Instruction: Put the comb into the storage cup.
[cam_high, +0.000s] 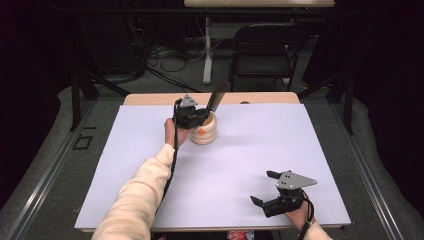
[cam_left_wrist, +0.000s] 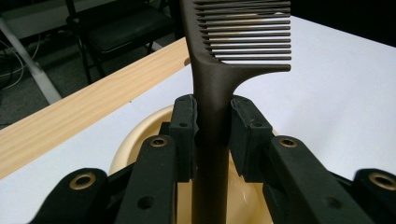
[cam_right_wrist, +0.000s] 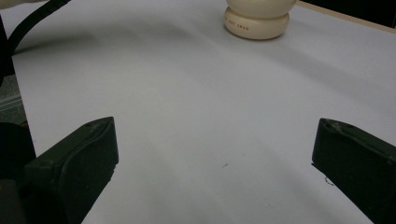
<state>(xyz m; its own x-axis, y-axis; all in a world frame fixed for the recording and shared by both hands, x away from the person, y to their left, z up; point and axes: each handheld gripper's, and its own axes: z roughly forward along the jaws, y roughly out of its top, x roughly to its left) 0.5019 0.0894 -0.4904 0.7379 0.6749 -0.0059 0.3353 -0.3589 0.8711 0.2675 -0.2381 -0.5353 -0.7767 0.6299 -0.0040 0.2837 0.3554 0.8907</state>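
Observation:
A cream ribbed cup (cam_high: 204, 131) stands on the white sheet near the table's far edge, and its base (cam_right_wrist: 256, 22) is at the top of the right gripper view. My left gripper (cam_high: 200, 116) is at the cup's mouth, shut on the handle of a dark brown comb (cam_left_wrist: 212, 107). The comb (cam_high: 218, 97) stands up out of the cup (cam_left_wrist: 135, 140), teeth end up, leaning right. My right gripper (cam_high: 263, 187) rests near the front right of the sheet, jaws wide open with nothing between them; its fingers (cam_right_wrist: 77, 163) frame bare white sheet.
A white sheet (cam_high: 250, 150) covers most of the wooden table (cam_high: 150, 98). Behind the table stand a black folding chair (cam_high: 262, 47), a white table leg (cam_high: 207, 50) and cables on the grey floor.

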